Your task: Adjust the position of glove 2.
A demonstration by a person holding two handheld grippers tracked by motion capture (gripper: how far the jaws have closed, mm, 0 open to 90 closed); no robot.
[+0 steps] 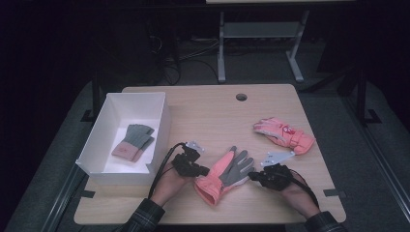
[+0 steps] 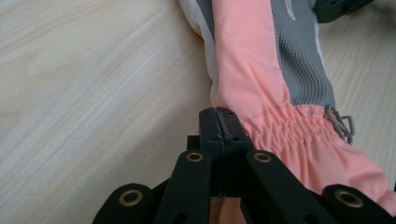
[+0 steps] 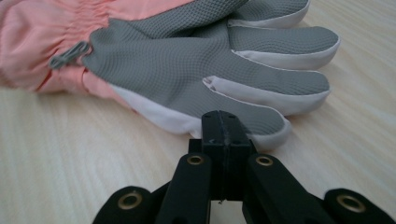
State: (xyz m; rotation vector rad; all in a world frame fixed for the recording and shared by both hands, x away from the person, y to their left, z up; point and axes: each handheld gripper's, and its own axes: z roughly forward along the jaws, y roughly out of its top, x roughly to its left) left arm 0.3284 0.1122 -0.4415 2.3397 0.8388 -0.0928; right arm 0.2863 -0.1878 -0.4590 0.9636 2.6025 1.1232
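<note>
Left tongs (image 2: 219, 122) pinch glove (image 2: 261, 70) cuff edge | right tongs (image 3: 225, 126) pinch fingertip

Between the two black grippers lies a salmon-pink glove (image 1: 224, 175) with a grey, dimpled palm and white edging along its fingers. Beyond the right gripper (image 1: 251, 176) sits another pink glove (image 1: 283, 132), marked white and red. Past the left gripper (image 1: 207, 170), a white box (image 1: 161, 126) holds a grey glove with a dusty pink cuff (image 1: 134, 141). The table (image 1: 208, 111) is pale wood grain.

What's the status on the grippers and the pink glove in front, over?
Left gripper shut on glove cuff edge. Right gripper shut at its little finger. Nothing in the way.
</note>
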